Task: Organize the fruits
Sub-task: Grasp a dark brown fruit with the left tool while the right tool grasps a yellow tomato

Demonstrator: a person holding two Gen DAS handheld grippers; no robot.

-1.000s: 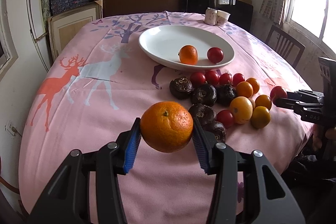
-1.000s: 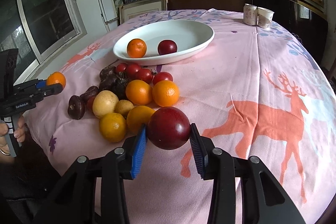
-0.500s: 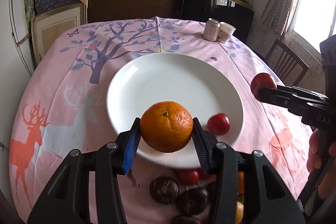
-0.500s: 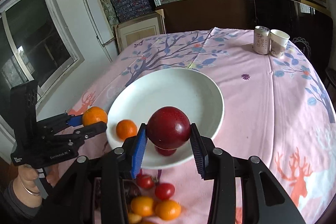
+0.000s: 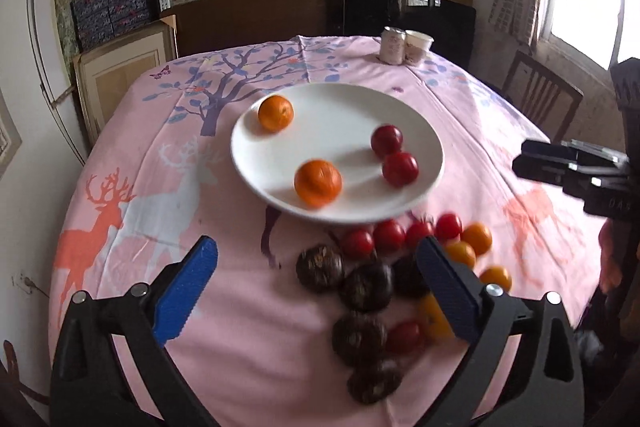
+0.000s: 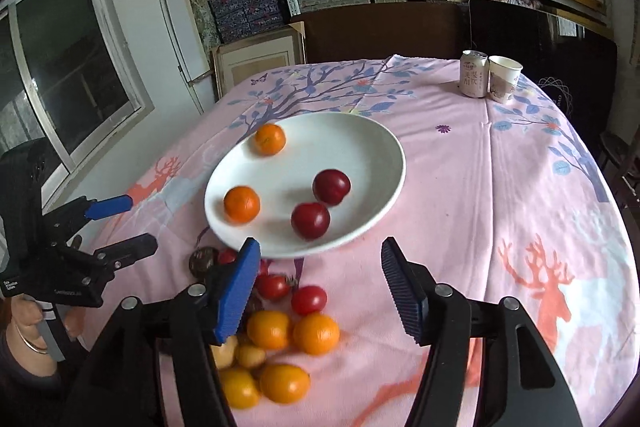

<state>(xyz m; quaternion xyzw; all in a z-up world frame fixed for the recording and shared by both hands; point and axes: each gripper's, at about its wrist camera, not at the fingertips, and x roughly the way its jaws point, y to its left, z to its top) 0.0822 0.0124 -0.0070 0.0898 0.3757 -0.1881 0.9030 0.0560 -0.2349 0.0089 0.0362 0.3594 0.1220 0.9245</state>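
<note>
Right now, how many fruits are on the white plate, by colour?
Orange fruits: 2, one at the far edge and one nearer.
Dark red fruits: 2, side by side.
Total on the plate: 4.

A wide white ceramic plate sits mid-table on the pink deer-print tablecloth, holding two round orange mandarins and two dark red plums. Loose fruit crowds the near edge; a drink can and paper cup stand at the far edge.
</note>
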